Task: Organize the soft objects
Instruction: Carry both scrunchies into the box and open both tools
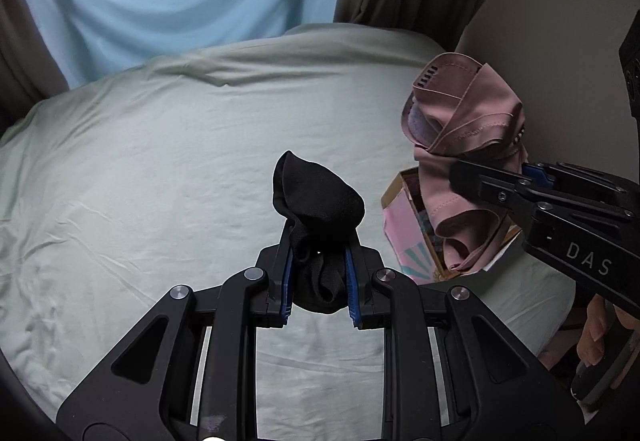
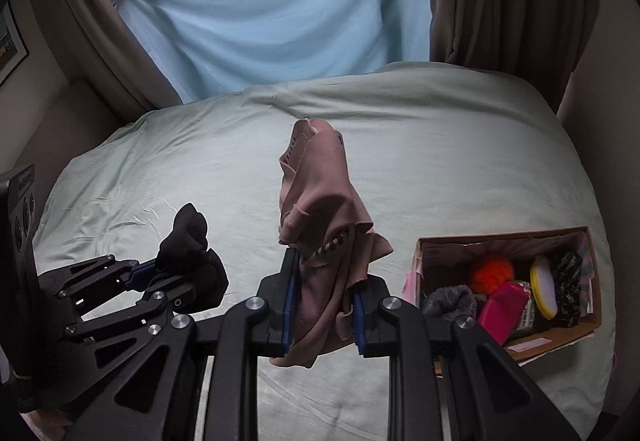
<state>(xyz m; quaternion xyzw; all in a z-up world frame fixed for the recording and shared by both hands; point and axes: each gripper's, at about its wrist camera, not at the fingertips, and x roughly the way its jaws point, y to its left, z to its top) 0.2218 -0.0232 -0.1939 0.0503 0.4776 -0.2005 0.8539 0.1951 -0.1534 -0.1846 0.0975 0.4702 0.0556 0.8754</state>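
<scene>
My left gripper [image 1: 318,241] is pinching a bunched black sock [image 1: 318,201] above the pale green bedsheet [image 1: 140,181]; my right gripper [image 2: 324,297] is clamping a dusty-pink fabric garment [image 2: 320,209]. Next, I judge, both go rightward into the open cardboard box [image 2: 560,337].

Open bedsheet [image 2: 440,145] left of box [image 2: 568,333]

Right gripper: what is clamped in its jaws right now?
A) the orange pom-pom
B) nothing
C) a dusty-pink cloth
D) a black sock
C: in the right wrist view the right gripper has its jaws closed on a dusty-pink cloth held above the bed, while the black sock sits in the left gripper.
</scene>
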